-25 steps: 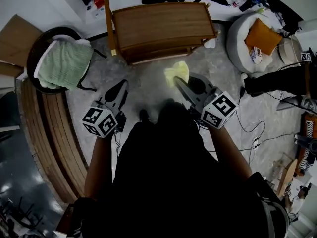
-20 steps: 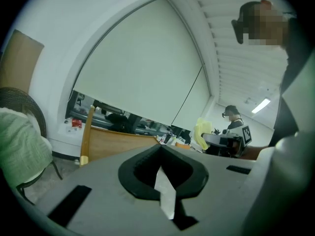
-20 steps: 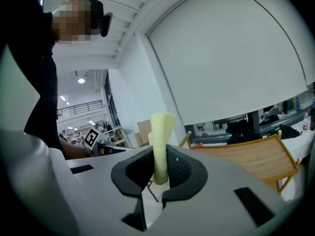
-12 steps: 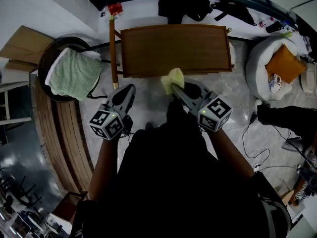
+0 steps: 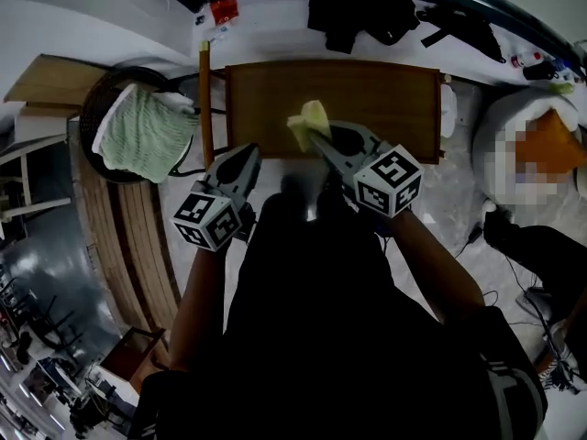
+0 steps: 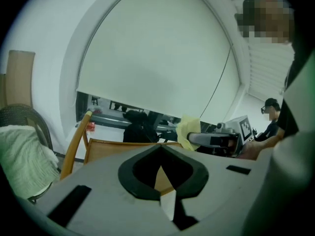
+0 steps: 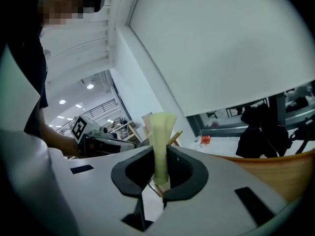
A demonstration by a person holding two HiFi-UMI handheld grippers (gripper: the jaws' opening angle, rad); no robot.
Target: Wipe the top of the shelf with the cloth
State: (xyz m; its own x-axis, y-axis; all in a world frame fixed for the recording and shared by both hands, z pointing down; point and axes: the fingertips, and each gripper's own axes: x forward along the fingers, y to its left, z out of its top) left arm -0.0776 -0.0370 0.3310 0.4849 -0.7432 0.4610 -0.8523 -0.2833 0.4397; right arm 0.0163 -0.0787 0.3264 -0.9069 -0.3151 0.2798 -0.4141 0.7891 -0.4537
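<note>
The wooden shelf top (image 5: 367, 94) lies straight ahead in the head view. A pale yellow cloth (image 5: 307, 122) sticks up from my right gripper (image 5: 310, 137), which is shut on it above the shelf's front left part. In the right gripper view the cloth (image 7: 160, 136) stands as a narrow upright fold pinched between the jaws of the right gripper (image 7: 160, 156). My left gripper (image 5: 249, 154) hovers at the shelf's front left corner, shut and empty. Its own view has the left gripper (image 6: 160, 149) with tips together, the shelf top (image 6: 115, 149) beyond, and the cloth (image 6: 187, 131) to the right.
A round wicker chair (image 5: 92, 108) with a green towel (image 5: 142, 136) stands left of the shelf, beside a wooden pole (image 5: 204, 108). A curved wooden bench (image 5: 119, 236) runs along the left. Black clothing (image 5: 358, 12) lies behind the shelf. A white pouf (image 5: 500, 131) and floor cables (image 5: 514, 278) are right.
The person has stepped up to the shelf. Both grippers have moved forward, and the cloth has gone from above the floor to above the shelf top.
</note>
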